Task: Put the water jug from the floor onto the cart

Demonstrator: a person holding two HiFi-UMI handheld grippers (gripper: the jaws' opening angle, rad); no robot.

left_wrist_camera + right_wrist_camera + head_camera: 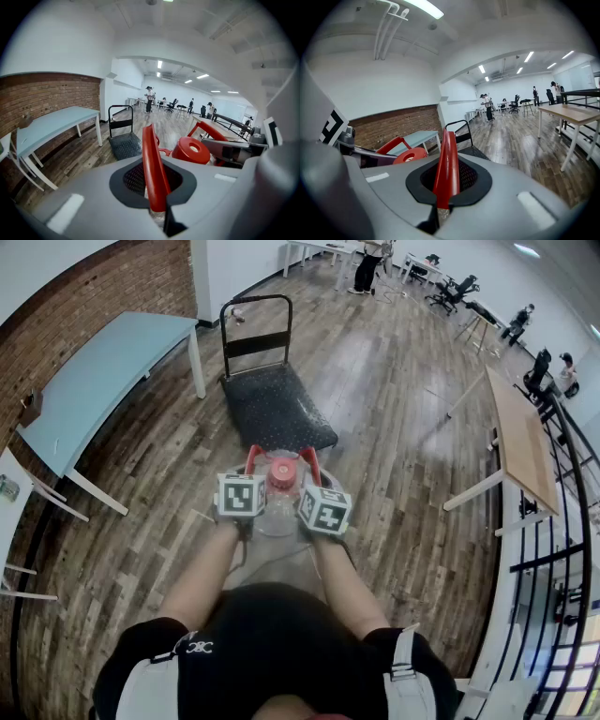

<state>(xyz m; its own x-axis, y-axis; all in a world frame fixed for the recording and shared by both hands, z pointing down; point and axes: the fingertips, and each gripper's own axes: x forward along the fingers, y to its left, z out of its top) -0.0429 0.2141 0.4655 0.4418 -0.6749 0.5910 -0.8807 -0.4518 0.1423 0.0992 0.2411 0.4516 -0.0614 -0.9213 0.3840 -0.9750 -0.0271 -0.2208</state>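
While you stand over the water jug (pixel 277 521), both claws are committed to it. In the left gripper view, your left claw (pixel 155 199) is pinching the jug's left handle bar (pixel 151 164), the red bar running upright through the dark throat between the jaws. In the right gripper view, your right claw (pixel 442 199) is clamped the same way on the right handle bar (pixel 447 161). The red cap (pixel 282 474) sits between the two claws — lower right of centre in the left gripper view, lower left in the right gripper view.

Location of the jug: centre of the head view, directly below the near edge of the cart (pixel 277 407) in the frame and close to it. The jug is not on the cart. Whether its base is touching the wooden floor (pixel 412 474) cannot be determined.

The cart's black deck carries nothing, and its push handle (pixel 255 304) stands at the far end, top centre of the frame. A light blue table (pixel 94 381) stands upper left — a wooden table (pixel 520 442) is at the right edge.
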